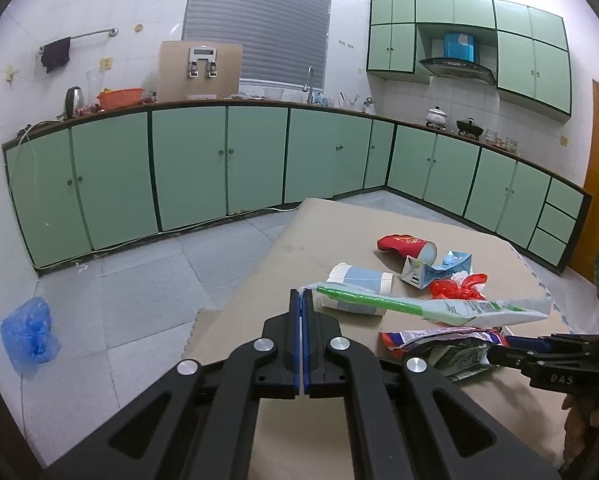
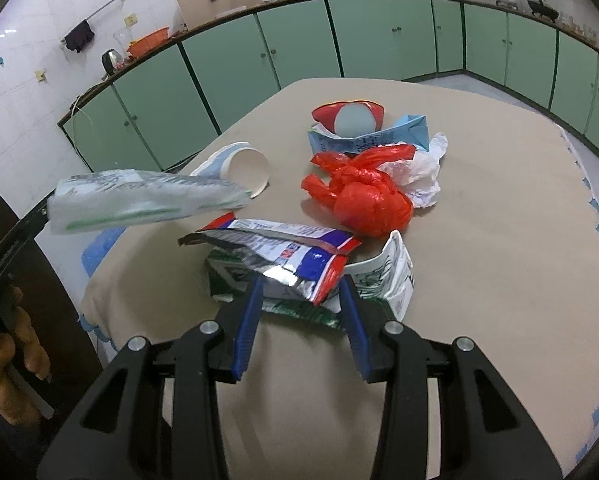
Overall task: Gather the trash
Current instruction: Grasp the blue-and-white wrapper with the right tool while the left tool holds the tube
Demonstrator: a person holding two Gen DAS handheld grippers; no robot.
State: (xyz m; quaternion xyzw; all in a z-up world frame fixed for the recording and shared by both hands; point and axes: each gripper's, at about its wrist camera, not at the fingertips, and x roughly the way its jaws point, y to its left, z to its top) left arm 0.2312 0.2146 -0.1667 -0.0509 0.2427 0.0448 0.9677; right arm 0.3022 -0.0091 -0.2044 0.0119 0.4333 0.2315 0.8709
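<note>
Green-striped plastic wrapper (image 1: 419, 306) hanging pinched in closed left gripper (image 1: 302, 296) above tabletop (image 2: 499, 260). Right gripper (image 2: 301, 292) spreading open around foil snack bag (image 2: 283, 252); probably light, crinkly, slippery, so taking flat near edge.

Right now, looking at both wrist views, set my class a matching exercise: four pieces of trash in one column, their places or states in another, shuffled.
Things:
1. green-striped clear plastic wrapper
2. pale blue paper cup
3. knotted red plastic bag
4. silver foil snack packet

States:
A. between open right fingers
B. tied, resting beside white crumpled paper
C. lying on its side
D. pinched, lifted off the table

Pairs: 1-D, 2-C, 3-B, 4-A
</note>
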